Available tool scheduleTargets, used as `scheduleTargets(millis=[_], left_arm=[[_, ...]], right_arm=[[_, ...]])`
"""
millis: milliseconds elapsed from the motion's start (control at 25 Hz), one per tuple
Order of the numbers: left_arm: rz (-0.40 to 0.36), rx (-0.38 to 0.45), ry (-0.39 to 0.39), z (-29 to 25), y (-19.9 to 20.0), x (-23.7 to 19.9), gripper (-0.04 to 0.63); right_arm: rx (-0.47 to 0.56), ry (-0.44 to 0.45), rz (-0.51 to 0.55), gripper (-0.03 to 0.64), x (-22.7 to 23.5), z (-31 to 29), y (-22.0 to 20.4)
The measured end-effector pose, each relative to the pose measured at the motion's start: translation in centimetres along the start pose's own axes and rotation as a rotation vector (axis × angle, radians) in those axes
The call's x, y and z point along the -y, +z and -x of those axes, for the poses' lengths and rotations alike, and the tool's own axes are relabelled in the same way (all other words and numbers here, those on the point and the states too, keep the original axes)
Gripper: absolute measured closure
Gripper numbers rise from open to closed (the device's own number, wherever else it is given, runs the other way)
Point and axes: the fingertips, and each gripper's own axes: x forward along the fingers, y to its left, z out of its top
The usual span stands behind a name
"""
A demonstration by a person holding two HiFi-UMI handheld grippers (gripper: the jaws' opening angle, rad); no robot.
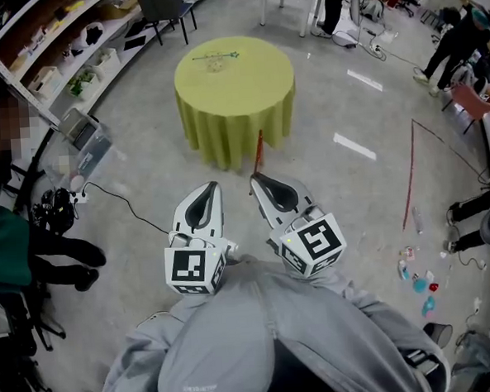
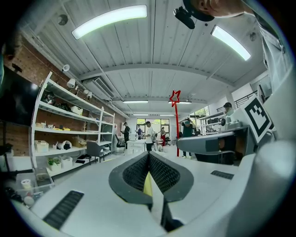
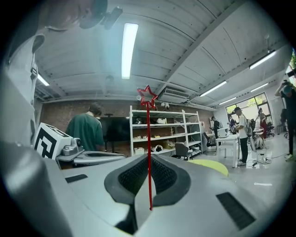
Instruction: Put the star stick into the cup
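Tightly, right tool (image 3: 149, 173) pinches star stick (image 3: 149, 134); left tool (image 2: 149, 170) closed.

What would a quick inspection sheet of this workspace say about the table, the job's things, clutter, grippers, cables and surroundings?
Surface: round table under a yellow-green cloth, standing some way ahead of the person.
Job's things: red star stick upright in the right gripper; clear cup on the table.
Clutter: green stick on the table by the cup; small bright items on the floor at right.
Grippers: left gripper shut, nothing in it; right gripper shut on the star stick.
Cables: black cable on the floor at left; thin red line on the floor at right, cord or tape, cannot tell.
Surroundings: shelving at left, chair, people standing about.
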Motion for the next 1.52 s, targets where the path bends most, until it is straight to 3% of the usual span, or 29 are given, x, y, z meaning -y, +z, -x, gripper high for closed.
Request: scheduleTargets(millis=[520, 1200, 1520], left_arm=[[0.019, -0.011, 0.03, -5.0, -1.1, -5.2, 0.578], [-0.013, -0.037, -0.113, -22.9, -0.6, -19.6, 0.578], [0.004, -0.054, -0.161, -27.0, -1.0, -24.0, 0.578]], right_arm=[[-0.021, 0.01, -0.014, 0.581, 3.2, -6.2, -1.1], [-0.04, -0.094, -0.045, 0.581, 13.4, -26.5, -0.6], [-0.053, -0.135, -0.045, 0.581, 15.2, -32.1, -1.0]])
